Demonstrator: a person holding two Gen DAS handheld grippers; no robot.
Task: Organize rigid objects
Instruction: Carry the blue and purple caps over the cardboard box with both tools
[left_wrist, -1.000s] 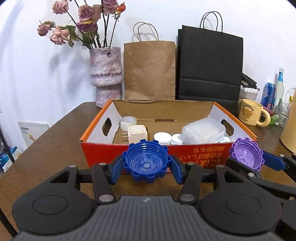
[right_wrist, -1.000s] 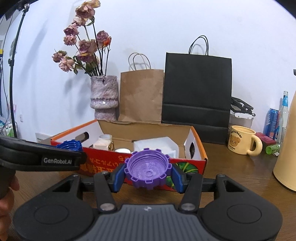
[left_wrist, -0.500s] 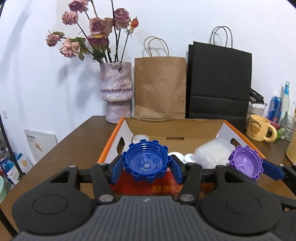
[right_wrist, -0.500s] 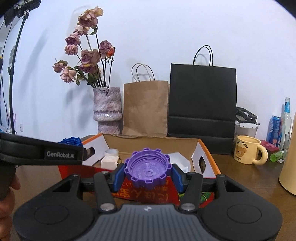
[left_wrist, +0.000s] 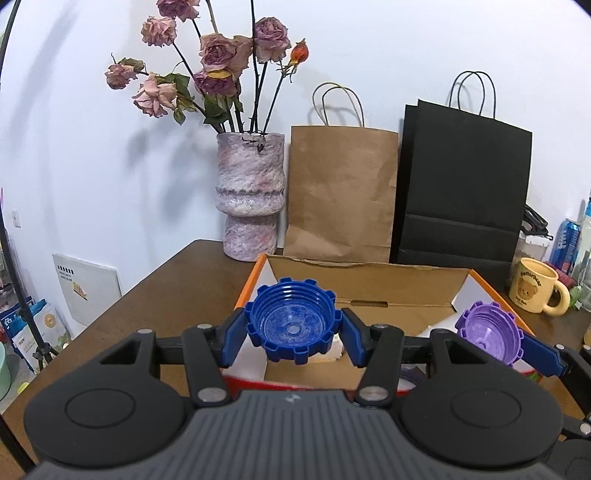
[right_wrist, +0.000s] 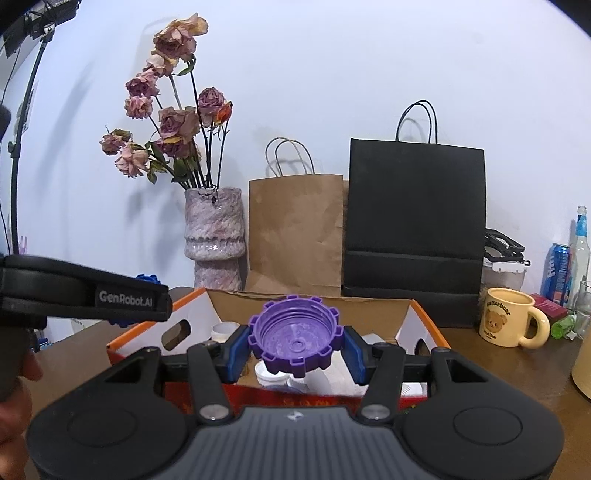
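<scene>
My left gripper (left_wrist: 292, 334) is shut on a blue notched cap (left_wrist: 291, 319), its hollow side facing the camera, held over the near left part of an orange cardboard box (left_wrist: 369, 273). My right gripper (right_wrist: 294, 345) is shut on a purple notched cap (right_wrist: 295, 334) of the same shape, above the box (right_wrist: 147, 325) front. In the left wrist view the purple cap (left_wrist: 487, 332) shows at the right, over the box's right side. White lids and containers (right_wrist: 271, 373) lie inside the box. The left gripper's body (right_wrist: 85, 295) crosses the right wrist view at the left.
Behind the box stand a pink vase of dried roses (left_wrist: 251, 199), a brown paper bag (left_wrist: 341, 192) and a black paper bag (left_wrist: 461, 192). A yellow bear mug (right_wrist: 509, 317), cans and bottles (right_wrist: 561, 266) sit at the right. A hand (right_wrist: 14, 387) shows at the left edge.
Both grippers have risen and moved forward with their caps, from in front of the box's red front wall to over the box. The grips are unchanged.
</scene>
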